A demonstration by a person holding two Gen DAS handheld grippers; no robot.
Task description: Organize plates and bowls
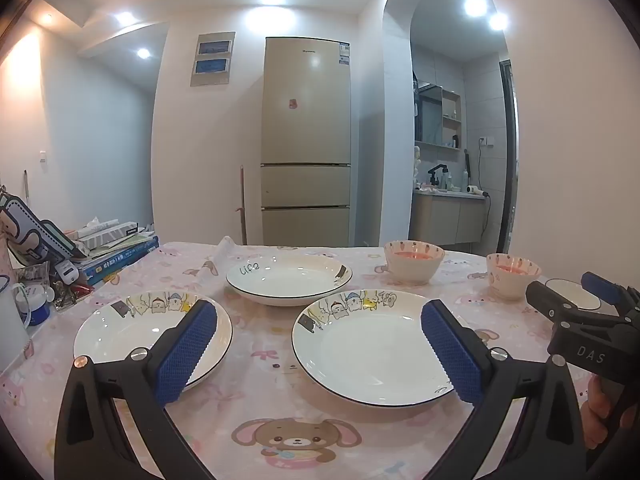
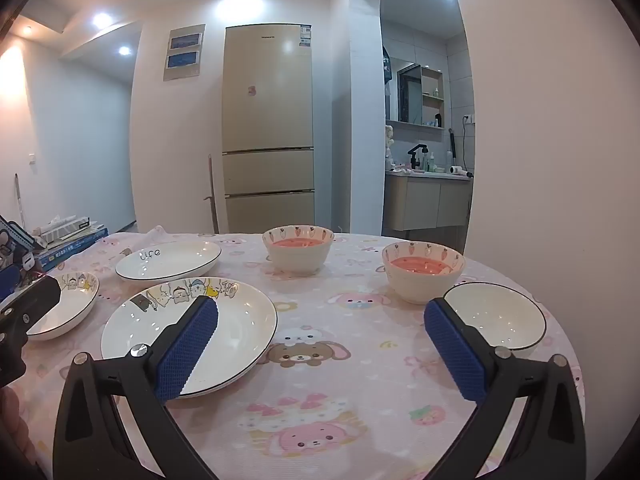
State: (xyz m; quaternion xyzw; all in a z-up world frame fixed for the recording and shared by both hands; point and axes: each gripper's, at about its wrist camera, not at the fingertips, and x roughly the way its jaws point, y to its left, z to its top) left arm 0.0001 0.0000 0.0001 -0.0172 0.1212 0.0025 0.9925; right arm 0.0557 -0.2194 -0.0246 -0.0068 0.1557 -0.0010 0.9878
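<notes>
Three white plates lie on the pink cartoon tablecloth: a left cartoon plate (image 1: 132,328) (image 2: 76,304), a middle cartoon plate (image 1: 372,344) (image 2: 236,320), and a far plate with lettering (image 1: 288,278) (image 2: 168,258). Two carrot-pattern bowls with pink insides stand behind: one (image 1: 414,266) (image 2: 298,252), the other (image 1: 514,274) (image 2: 422,270). A small white black-rimmed dish (image 2: 496,314) (image 1: 574,294) lies at the right. My left gripper (image 1: 318,344) is open and empty above the two near plates. My right gripper (image 2: 320,344) is open and empty, between the middle plate and the small dish.
Books, a tissue box and small clutter (image 1: 104,248) are piled at the table's left edge. A white mug (image 1: 12,324) stands at the far left. A fridge (image 1: 306,140) and a washroom doorway stand beyond the table. The table's round edge (image 2: 568,344) curves off at the right.
</notes>
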